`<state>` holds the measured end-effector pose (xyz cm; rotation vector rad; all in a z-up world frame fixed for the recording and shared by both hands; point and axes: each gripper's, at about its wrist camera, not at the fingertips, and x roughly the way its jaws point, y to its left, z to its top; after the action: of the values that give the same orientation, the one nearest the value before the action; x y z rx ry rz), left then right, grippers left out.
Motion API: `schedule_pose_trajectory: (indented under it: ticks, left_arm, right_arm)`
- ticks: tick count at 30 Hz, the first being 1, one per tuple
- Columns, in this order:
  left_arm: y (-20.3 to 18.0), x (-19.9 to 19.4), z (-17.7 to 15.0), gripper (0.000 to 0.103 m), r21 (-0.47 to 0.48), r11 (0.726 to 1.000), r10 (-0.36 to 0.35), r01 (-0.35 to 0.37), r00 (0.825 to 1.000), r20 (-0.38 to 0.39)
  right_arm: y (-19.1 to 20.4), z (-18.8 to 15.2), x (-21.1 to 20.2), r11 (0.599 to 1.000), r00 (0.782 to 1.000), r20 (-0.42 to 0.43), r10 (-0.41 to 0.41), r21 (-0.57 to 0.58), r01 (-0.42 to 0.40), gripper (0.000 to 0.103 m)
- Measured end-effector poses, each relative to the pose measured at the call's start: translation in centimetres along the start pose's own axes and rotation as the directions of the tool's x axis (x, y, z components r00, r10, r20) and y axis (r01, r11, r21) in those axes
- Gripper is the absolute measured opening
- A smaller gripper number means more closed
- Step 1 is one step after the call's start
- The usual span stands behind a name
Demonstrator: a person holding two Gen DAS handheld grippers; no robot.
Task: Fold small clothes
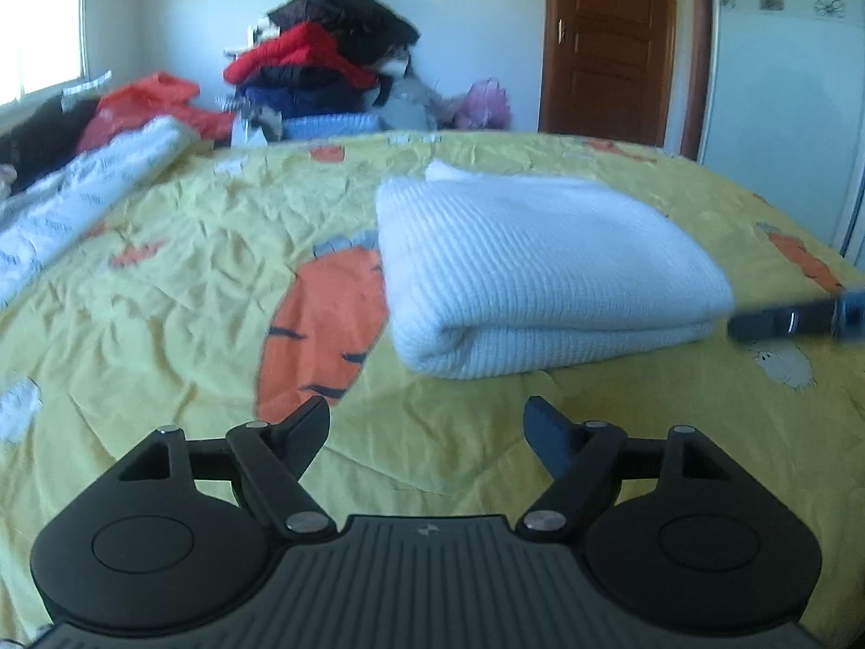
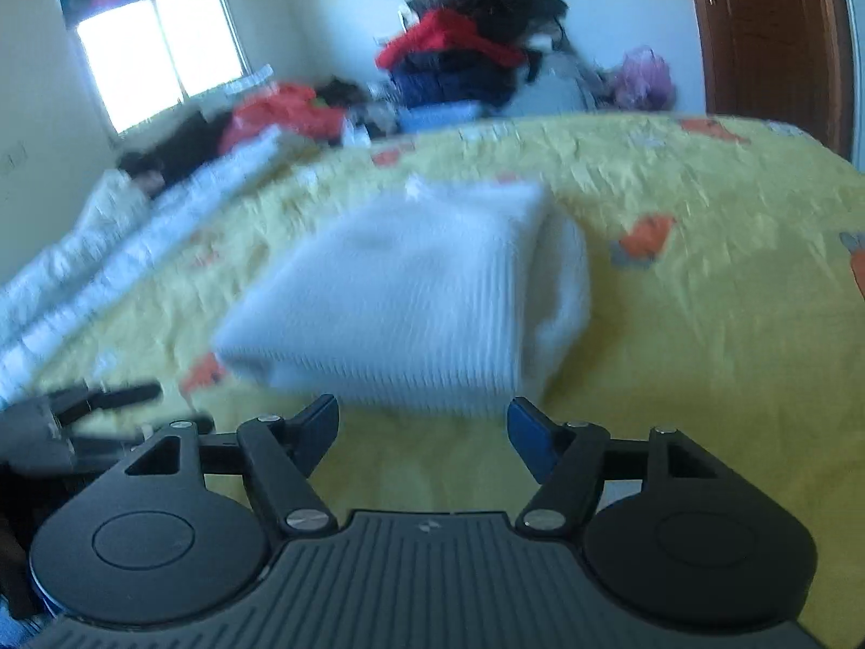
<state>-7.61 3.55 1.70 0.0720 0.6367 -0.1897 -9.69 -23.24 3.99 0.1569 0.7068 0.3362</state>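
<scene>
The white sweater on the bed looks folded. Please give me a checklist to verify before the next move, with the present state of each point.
1. White sweater folded into a compact stack: ok.
2. Sweater lies on the yellow bedspread, away from the edge: ok.
3. Left tool open, holding nothing: ok.
4. Right tool open, holding nothing: ok.
5. Both tools apart from the sweater: ok.
6. Far edges aligned: cannot tell, the right view is blurred.

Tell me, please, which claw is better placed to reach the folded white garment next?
Probably the right claw: it is open, with the folded white garment straight ahead just past its fingertips. The left claw, also open, points more at the yellow bedspread, with the garment ahead to its right.
</scene>
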Motion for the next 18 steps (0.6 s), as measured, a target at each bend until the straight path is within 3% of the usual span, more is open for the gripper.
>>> schedule_pose_trajectory:
  ticks: [3, 5, 7, 9, 11, 15, 18]
  left_arm:
    - [-1.4, 1.5, 0.5, 0.079, 0.013, 1.0, -0.021, 0.021, 1.0, 0.015]
    - [-2.4, 3.2, 0.7, 0.079, 0.033, 0.999, 0.001, -0.001, 1.0, -0.01]
    - [-3.2, 4.7, 0.7, 0.079, 0.05, 0.998, 0.048, -0.045, 0.998, -0.052]
    - [-3.3, 5.7, 0.9, 0.08, 0.054, 0.997, 0.058, -0.052, 0.993, -0.101]
    - [-3.2, 5.6, 1.3, 0.087, 0.043, 0.997, 0.069, -0.065, 0.992, -0.101]
    - [-3.3, 5.6, 1.4, 0.091, 0.062, 0.992, 0.119, -0.112, 0.985, -0.123]
    - [-3.5, 5.4, 0.6, 0.1, 0.074, 0.988, 0.14, -0.133, 0.985, -0.097]
  right_arm:
    - [0.2, -0.8, 2.8, 0.996, 0.993, -0.075, -0.086, 0.004, 0.087, 0.074]
    - [0.5, -1.1, 4.5, 0.988, 0.983, -0.102, -0.153, -0.002, 0.154, 0.082]
    - [1.2, -1.5, 5.4, 0.981, 0.979, -0.063, -0.194, -0.023, 0.193, 0.103]
    - [1.6, -1.8, 6.5, 0.961, 0.96, -0.057, -0.276, -0.039, 0.274, 0.102]
    - [2.3, -2.1, 7.1, 0.936, 0.937, -0.025, -0.348, -0.072, 0.346, 0.103]
    - [1.8, -2.3, 7.1, 0.938, 0.939, 0.005, -0.343, -0.043, 0.343, 0.103]
    - [1.7, -1.9, 7.3, 0.939, 0.94, -0.013, -0.341, -0.054, 0.34, 0.103]
